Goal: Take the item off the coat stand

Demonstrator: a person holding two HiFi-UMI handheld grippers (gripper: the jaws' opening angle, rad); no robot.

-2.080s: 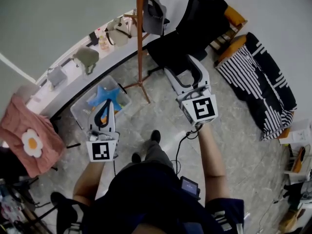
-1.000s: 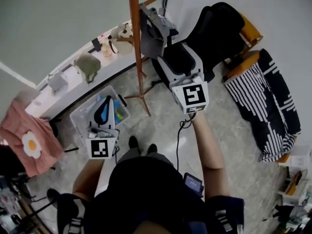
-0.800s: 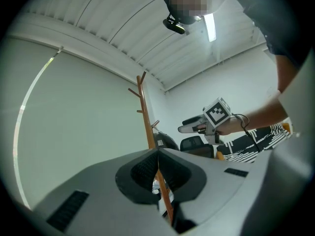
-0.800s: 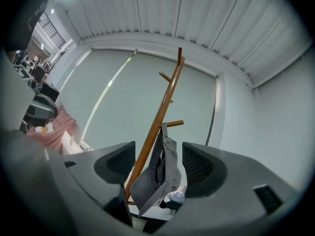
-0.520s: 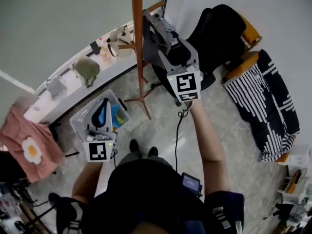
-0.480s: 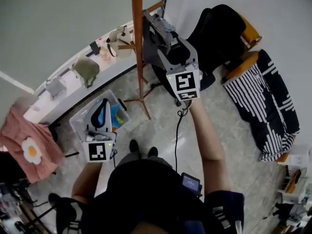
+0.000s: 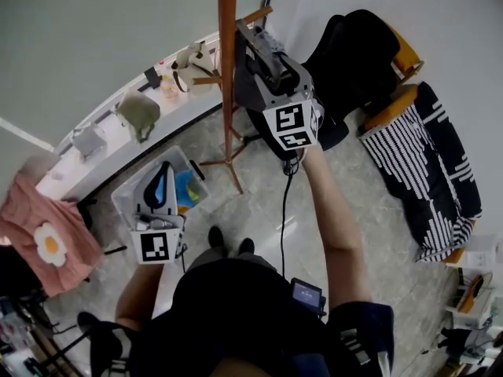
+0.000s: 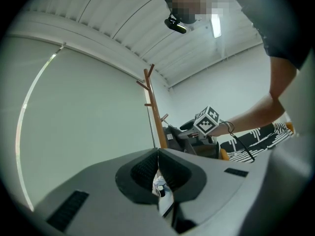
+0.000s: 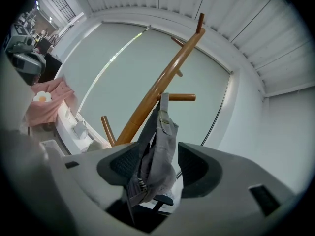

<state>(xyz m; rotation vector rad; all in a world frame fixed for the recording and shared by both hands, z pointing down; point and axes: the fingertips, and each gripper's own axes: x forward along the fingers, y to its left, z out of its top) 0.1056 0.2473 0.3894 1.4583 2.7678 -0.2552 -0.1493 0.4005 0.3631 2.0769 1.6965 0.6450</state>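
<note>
A grey cap point(image 9: 153, 161) hangs by its strap from a peg point(image 9: 180, 97) of the wooden coat stand point(image 9: 162, 82). My right gripper point(image 9: 158, 167) is raised to it with a jaw on either side of the cap. The jaws are closing; the left pad point(image 9: 124, 165) touches the cloth and a gap shows at the right pad. In the head view the cap point(image 7: 250, 65) hangs beside the stand's pole point(image 7: 227, 69), with the right gripper point(image 7: 271, 63) on it. My left gripper point(image 7: 161, 181) is held low, shut and empty, its pads point(image 8: 150, 167) meeting.
A clear plastic bin point(image 7: 126, 199) with blue things in it sits on the floor under the left gripper. A white ledge point(image 7: 94, 151) carries bags. A black office chair point(image 7: 354, 45) and a striped seat point(image 7: 440, 163) stand to the right. A pink cloth point(image 7: 39, 238) lies at left.
My right gripper has risen and moved in towards the stand, until the cap sits between its jaws, which have narrowed. The left gripper has barely moved.
</note>
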